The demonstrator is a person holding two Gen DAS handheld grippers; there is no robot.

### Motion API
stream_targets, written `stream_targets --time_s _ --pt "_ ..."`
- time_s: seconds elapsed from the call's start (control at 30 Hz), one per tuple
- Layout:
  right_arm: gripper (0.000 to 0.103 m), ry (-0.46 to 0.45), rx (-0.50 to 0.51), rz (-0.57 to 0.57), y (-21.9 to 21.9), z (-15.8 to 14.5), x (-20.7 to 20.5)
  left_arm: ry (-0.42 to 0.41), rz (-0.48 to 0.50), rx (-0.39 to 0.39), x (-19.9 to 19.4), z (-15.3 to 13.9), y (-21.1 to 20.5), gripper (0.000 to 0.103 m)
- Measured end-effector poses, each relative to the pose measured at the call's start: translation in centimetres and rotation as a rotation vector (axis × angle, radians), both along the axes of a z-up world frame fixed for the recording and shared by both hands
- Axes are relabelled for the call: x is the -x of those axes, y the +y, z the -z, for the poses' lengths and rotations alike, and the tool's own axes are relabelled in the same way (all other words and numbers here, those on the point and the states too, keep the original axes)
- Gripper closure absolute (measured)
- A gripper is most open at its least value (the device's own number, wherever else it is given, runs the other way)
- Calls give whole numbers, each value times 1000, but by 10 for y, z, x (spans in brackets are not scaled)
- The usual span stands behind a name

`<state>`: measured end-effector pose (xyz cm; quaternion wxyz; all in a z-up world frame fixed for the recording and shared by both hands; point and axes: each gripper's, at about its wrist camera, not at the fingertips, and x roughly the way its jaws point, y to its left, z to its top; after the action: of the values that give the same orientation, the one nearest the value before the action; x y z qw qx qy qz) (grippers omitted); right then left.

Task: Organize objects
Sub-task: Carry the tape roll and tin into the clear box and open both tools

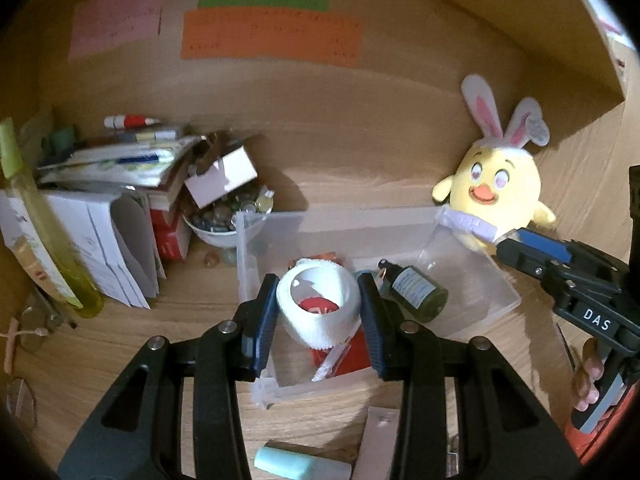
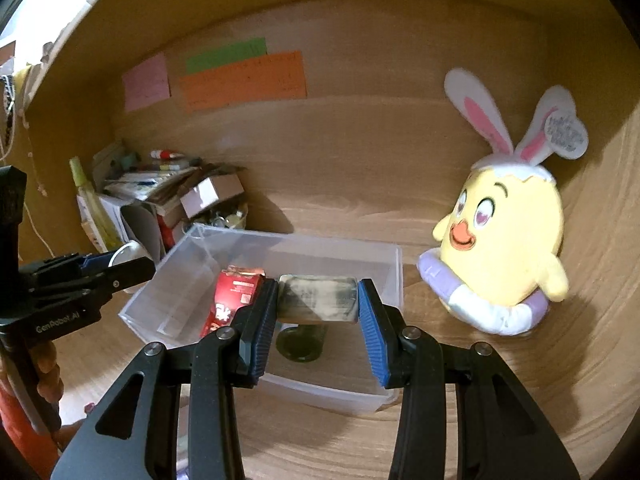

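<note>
My left gripper point(image 1: 319, 284) is shut on a white roll of tape point(image 1: 320, 316), held just above a clear plastic box point(image 1: 360, 220). Inside the box lie a red packet point(image 1: 352, 356) and a dark green bottle point(image 1: 418, 294). My right gripper point(image 2: 319, 292) is shut on a silvery rectangular tin point(image 2: 318, 300), held over the same box point(image 2: 296, 240), above the bottle point(image 2: 300, 344) and beside the red packet point(image 2: 232, 296). The right gripper point(image 1: 516, 246) also shows at the right of the left wrist view. In the right wrist view the left gripper point(image 2: 140, 266) enters from the left.
A yellow chick plush with rabbit ears point(image 2: 504, 248) sits right of the box. At the left are a pile of books and papers point(image 1: 120, 160), a bowl of stones point(image 1: 228, 220) and a yellow-green spray bottle point(image 1: 48, 232). A pale blue tube point(image 1: 300, 464) lies near the front.
</note>
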<state>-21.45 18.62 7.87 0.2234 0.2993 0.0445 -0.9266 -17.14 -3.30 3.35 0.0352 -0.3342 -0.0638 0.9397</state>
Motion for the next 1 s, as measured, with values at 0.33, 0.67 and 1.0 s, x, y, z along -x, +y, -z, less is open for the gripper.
stream_targets --time_s 0.33,0.67,1.0 --pt "66 -101 -34 19 -2 38 30 -65 25 23 17 24 9 64" --pt "66 -141 -81 17 -9 55 38 -102 54 75 25 40 21 64" --pt "66 -163 -103 15 -12 60 41 -108 57 80 24 41 23 51"
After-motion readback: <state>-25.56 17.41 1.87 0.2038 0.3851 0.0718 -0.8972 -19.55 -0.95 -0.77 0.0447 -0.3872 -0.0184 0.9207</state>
